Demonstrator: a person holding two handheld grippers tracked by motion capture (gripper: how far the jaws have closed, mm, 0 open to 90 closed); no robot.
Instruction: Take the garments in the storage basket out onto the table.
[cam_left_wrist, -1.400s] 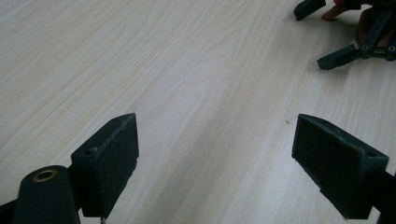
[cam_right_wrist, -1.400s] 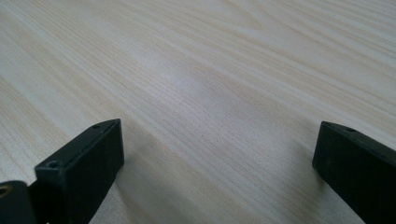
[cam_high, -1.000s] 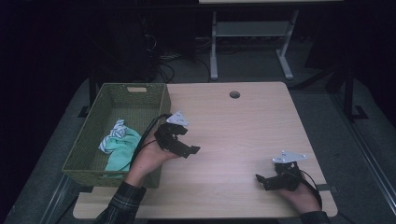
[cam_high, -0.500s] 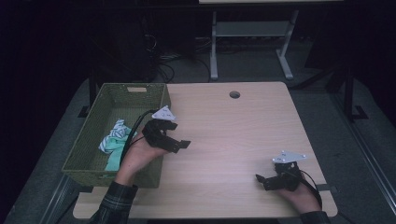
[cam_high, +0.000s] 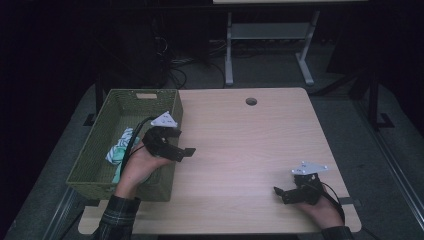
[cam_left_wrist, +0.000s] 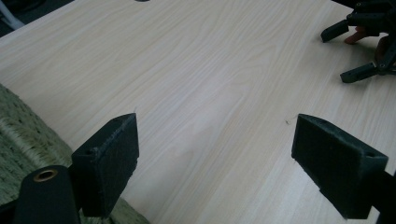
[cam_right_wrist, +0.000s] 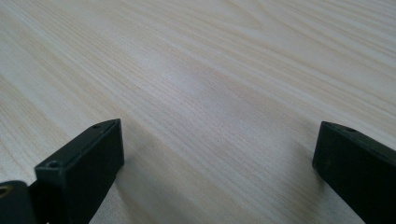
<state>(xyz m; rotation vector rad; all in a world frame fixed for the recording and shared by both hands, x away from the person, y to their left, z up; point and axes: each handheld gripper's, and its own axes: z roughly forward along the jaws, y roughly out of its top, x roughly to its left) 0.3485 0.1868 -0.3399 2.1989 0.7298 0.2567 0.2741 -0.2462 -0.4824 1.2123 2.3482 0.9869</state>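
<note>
Beside basket rim (cam_high: 176, 112), left tool (cam_high: 181, 142) agape, bare table (cam_high: 250, 145) ahead

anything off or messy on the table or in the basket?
Nothing stands out. The cloth lies bunched inside the green basket, not spilling over its rim. The left gripper and right gripper are both open and empty over the table.

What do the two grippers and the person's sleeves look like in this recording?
Both the left gripper and the right gripper are black with blocky flat jaws, each topped by a grey three-cornered plate and trailing a black cable. The left sleeve is dark plaid; the right cuff looks dark.
</note>
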